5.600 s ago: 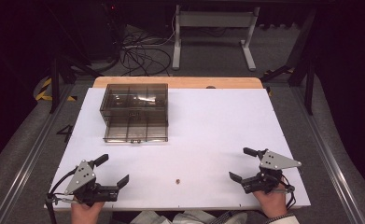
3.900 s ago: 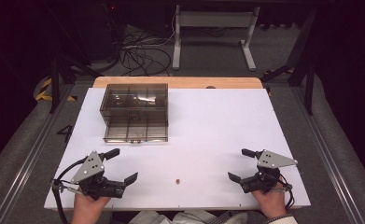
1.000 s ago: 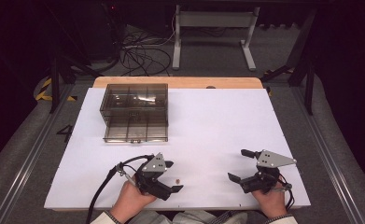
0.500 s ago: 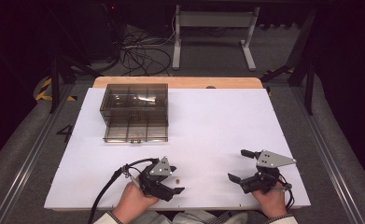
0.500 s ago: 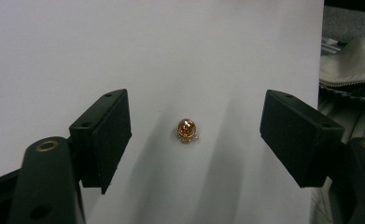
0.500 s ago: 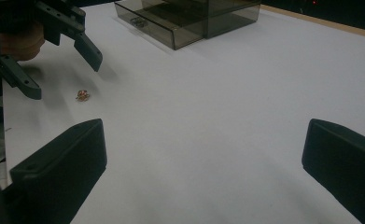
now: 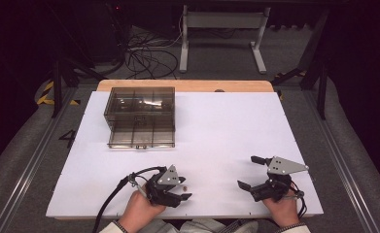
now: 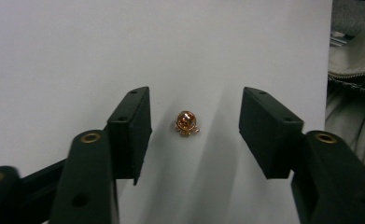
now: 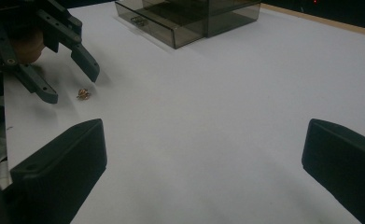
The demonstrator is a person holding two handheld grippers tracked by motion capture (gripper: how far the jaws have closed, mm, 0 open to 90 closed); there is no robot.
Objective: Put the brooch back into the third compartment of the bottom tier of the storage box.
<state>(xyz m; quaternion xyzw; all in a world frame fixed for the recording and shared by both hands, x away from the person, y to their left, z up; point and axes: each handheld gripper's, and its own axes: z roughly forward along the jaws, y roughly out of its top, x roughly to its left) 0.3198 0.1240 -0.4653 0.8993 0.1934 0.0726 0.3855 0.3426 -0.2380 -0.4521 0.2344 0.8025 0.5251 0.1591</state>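
Closing in with the left gripper [image 8: 195, 128], jaws just narrowing yet clear of the tiny amber bead charm [image 8: 186, 122] at the table's [image 7: 226, 126] near edge: light, hard, slippery, best pinched across its round middle.

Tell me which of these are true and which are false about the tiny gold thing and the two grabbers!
1. The small gold trinket lies on the white table between the jaws of the left gripper. True; the jaws have just been closing, but the pads do not touch it yet.
2. The right gripper is holding the trinket. False; its jaws stand wide apart with nothing between them.
3. The smoky plastic box has a drawer pulled out at the bottom. True.
4. The trinket is already inside the box. False; it lies on the table near the front edge, far from the box.
5. The box sits beside the right gripper. False; it stands toward the far left of the table.
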